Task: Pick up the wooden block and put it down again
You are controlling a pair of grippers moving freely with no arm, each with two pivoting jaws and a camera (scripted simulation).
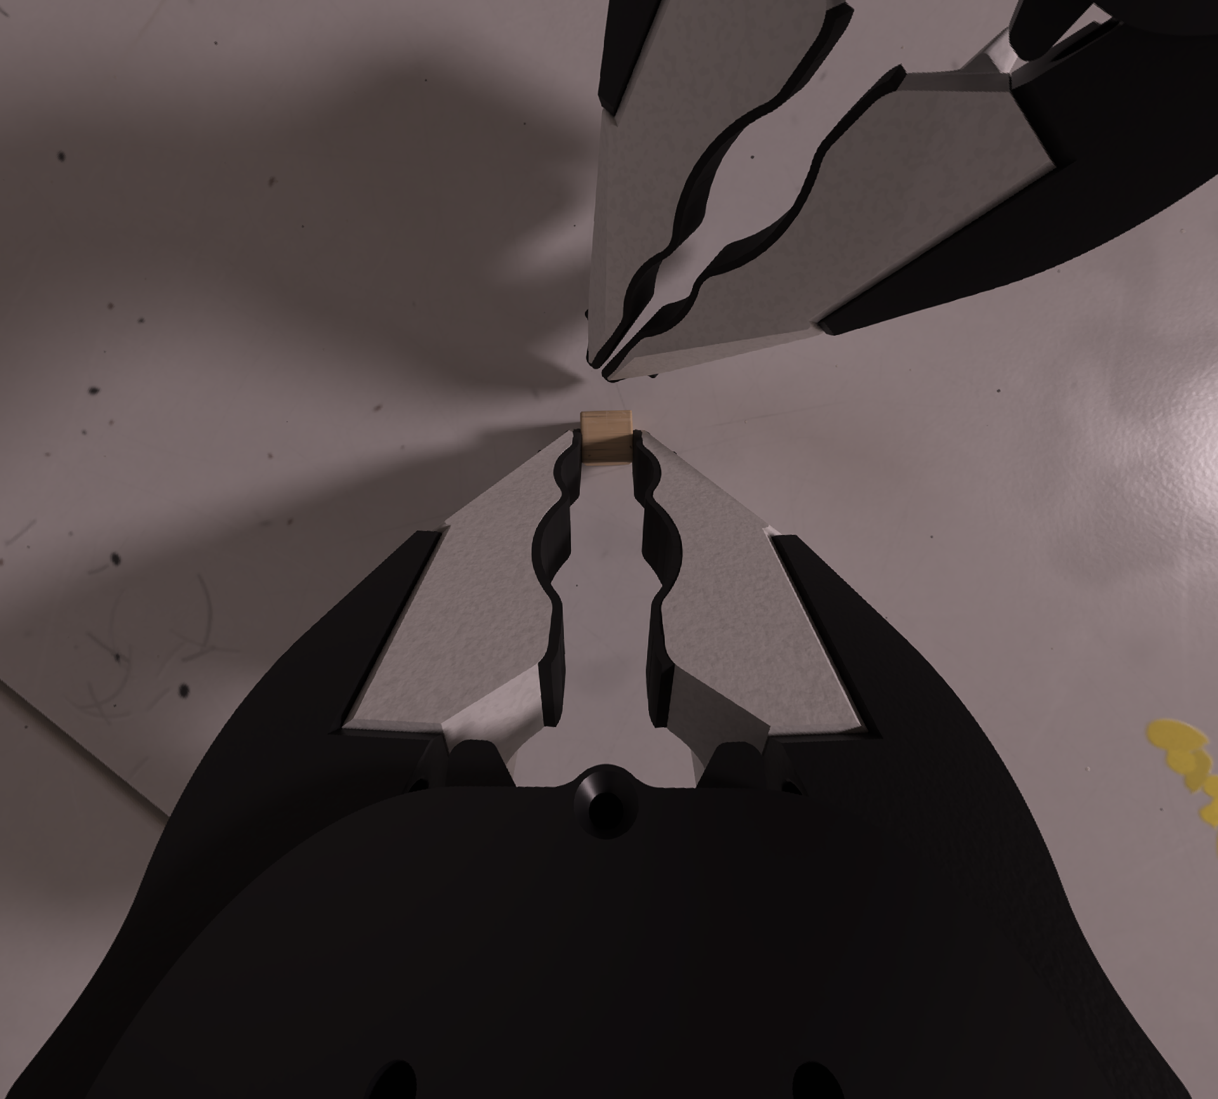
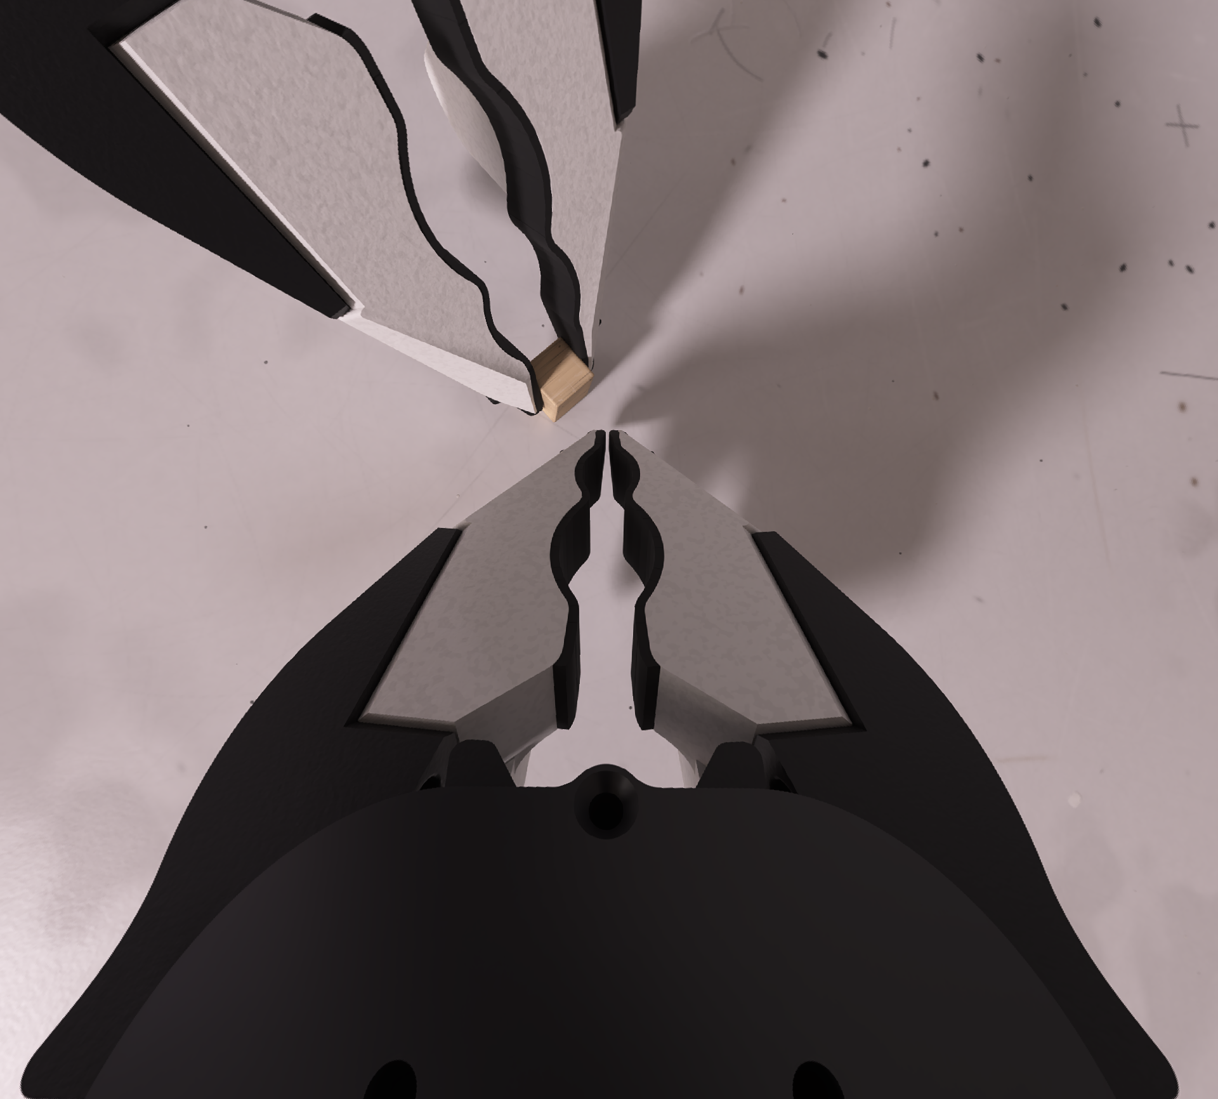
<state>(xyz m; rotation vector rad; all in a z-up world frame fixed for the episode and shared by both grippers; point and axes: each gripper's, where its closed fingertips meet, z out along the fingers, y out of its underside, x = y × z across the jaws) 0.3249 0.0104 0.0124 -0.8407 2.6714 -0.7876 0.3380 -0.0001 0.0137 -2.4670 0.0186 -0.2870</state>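
A small light wooden block (image 1: 606, 438) sits between the fingertips of my left gripper (image 1: 606, 441), which is shut on it, close to the pale table surface. The block also shows in the right wrist view (image 2: 562, 382), pinched at the tips of the left gripper (image 2: 559, 380), which comes in from the upper left. My right gripper (image 2: 606, 438) is shut and empty, its tips just short of the block. In the left wrist view the right gripper (image 1: 601, 365) points down from the upper right, its tips just beyond the block.
The pale grey table (image 1: 263, 474) is speckled with dark spots and scratch marks. A yellow paint blotch (image 1: 1186, 764) lies at the right. A seam or edge (image 1: 79, 751) runs across the lower left. Both grippers cast dark shadows.
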